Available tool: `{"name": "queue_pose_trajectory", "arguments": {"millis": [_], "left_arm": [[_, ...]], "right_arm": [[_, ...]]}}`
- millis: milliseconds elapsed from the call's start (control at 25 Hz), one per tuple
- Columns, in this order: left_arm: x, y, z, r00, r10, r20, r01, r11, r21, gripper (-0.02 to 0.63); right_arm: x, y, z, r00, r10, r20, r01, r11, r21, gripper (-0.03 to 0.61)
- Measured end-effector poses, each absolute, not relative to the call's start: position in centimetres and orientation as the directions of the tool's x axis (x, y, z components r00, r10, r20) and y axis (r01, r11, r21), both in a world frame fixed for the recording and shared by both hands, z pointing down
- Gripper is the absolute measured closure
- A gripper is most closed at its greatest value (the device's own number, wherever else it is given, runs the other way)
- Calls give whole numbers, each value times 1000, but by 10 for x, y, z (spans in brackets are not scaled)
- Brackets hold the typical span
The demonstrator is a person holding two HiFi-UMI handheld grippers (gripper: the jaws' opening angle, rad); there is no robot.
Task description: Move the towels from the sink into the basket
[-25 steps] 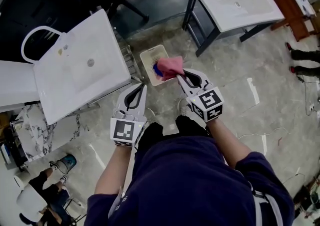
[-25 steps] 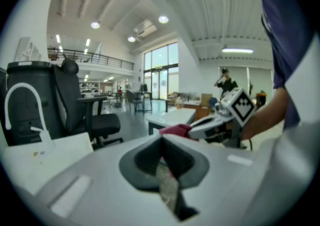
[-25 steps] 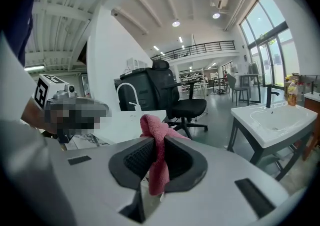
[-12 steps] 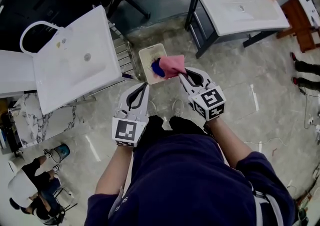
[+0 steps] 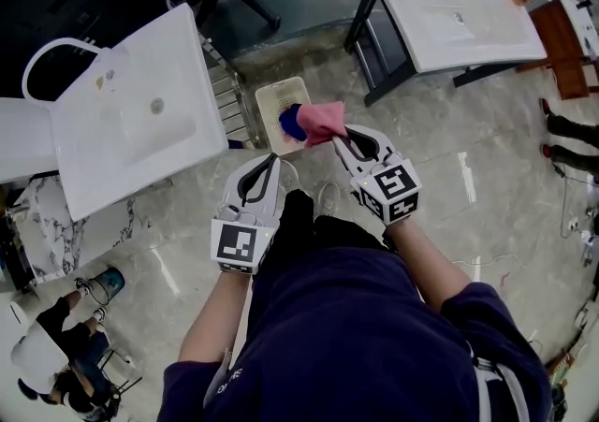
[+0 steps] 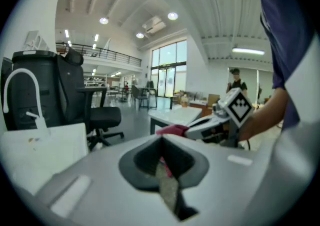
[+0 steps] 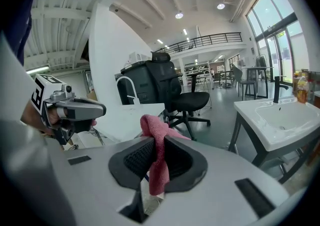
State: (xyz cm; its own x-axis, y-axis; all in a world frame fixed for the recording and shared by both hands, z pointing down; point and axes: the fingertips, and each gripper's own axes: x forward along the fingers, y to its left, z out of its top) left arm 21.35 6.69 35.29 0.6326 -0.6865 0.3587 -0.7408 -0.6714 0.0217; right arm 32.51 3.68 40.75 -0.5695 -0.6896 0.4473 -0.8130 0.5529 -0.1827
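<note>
Head view | marble floor (image 5: 468,130) | right gripper (image 5: 339,137) clamps pink towel (image 5: 321,121) near basket (image 5: 276,97) | left gripper (image 5: 273,158) closed, empty

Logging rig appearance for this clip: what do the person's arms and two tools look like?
Both the left tool and right tool are light grey shells with dark ribbed pads inside tapering jaws. Each carries a white cube printed with black square markers. The person wears dark navy short sleeves.

Shows no readable text, brand, number or sign in any view, only black-and-white square marker patterns on the cube (image 5: 239,244) of the left gripper (image 5: 270,164) and the cube (image 5: 393,189) of the right gripper (image 5: 339,137).
</note>
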Motion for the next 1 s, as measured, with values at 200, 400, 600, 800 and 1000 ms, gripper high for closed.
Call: {"name": "queue_pose_trajectory", "arguments": {"millis": [200, 400, 600, 800, 1000], "left_arm": [[209, 37, 357, 660, -668, 344, -725, -687, 57, 611], [206, 15, 363, 701, -624, 344, -686, -722, 90, 611], [199, -11, 372, 711, -610, 349, -678, -726, 113, 611], [200, -31, 387, 695, -619, 365, -697, -705, 132, 611], [201, -46, 411, 645, -651, 400, -746, -650, 145, 611]], "right_arm": [[310, 4, 417, -546, -686, 480, -827, 534, -177, 528], [290, -31, 424, -528, -683, 505, -836, 523, -167, 528], [276, -61, 430, -526, -676, 515, -836, 522, -169, 528], [274, -80, 448, -543, -648, 535, -824, 534, -189, 528], [270, -95, 472, -590, -591, 551, -784, 583, -214, 528]]}}
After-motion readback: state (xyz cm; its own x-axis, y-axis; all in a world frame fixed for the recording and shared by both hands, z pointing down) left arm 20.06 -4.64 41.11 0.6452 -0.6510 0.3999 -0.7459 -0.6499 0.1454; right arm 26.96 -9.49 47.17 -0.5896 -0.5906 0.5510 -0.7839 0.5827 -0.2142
